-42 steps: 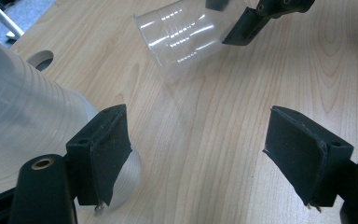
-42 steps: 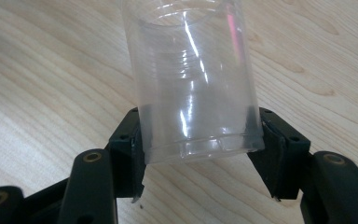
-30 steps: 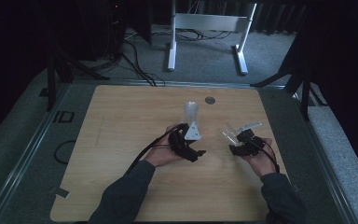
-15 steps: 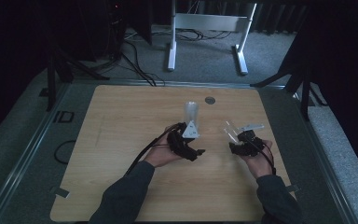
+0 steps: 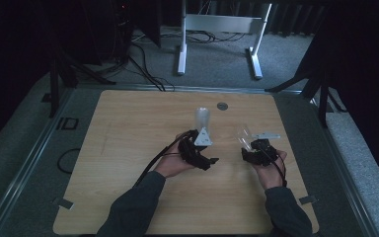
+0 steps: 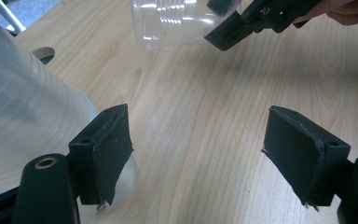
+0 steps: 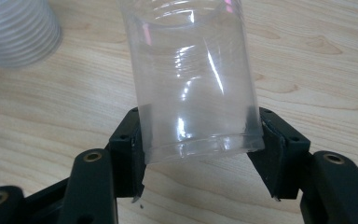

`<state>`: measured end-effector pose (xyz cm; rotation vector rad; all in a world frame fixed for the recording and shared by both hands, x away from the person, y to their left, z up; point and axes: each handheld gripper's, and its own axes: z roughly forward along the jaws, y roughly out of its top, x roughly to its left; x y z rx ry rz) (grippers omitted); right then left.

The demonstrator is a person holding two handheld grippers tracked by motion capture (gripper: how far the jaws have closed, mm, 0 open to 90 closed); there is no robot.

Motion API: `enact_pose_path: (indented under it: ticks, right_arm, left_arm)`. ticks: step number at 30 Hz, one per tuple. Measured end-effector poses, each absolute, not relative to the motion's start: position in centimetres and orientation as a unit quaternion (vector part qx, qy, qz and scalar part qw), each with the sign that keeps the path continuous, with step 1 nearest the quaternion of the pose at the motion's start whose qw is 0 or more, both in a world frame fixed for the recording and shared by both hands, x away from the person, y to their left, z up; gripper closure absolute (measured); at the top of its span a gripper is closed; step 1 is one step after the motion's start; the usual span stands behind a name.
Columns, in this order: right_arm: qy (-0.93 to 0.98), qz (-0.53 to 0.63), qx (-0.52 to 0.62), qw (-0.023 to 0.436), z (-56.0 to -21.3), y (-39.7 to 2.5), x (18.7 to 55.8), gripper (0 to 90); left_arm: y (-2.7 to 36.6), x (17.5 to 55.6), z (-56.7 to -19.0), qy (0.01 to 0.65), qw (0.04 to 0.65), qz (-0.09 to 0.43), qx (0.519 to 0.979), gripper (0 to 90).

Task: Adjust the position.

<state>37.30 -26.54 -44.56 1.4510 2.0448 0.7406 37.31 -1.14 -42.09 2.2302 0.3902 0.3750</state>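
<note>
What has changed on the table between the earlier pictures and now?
The right gripper, shut on the clear cup, drifted slightly left, toward the stack of cups. The left gripper stayed open beside the stack, which did not move. Nothing was taken hold of or let go.

Two grippers (image 5: 212, 160) (image 5: 249, 148); one clear cup (image 7: 193, 79); one stack of cups (image 5: 202, 118); one round grommet (image 5: 221, 105) in one tabletop (image 5: 128, 148).

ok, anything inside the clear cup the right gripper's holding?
Nothing visible inside the clear cup; the wooden table shows straight through its wall. The right gripper clamps its base, so the black pads hide the bottom corners.
</note>
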Motion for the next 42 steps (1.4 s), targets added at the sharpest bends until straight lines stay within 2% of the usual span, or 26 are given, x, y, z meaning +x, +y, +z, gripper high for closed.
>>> enact_pose_path:
  ticks: [22, 42]
  right_arm:
    - [0.706, 0.320, 0.561, 0.291, -45.6, -25.8, 36.2, 41.9]
    - [0.673, 0.371, 0.543, 0.338, -45.7, -25.8, 35.2, 41.9]
  left_arm:
    - [-1.5, 37.3, -42.1, 0.159, 0.419, 0.142, 0.882, 22.9]
    - [-1.5, 37.5, -42.5, 0.178, 0.440, 0.128, 0.871, 22.9]
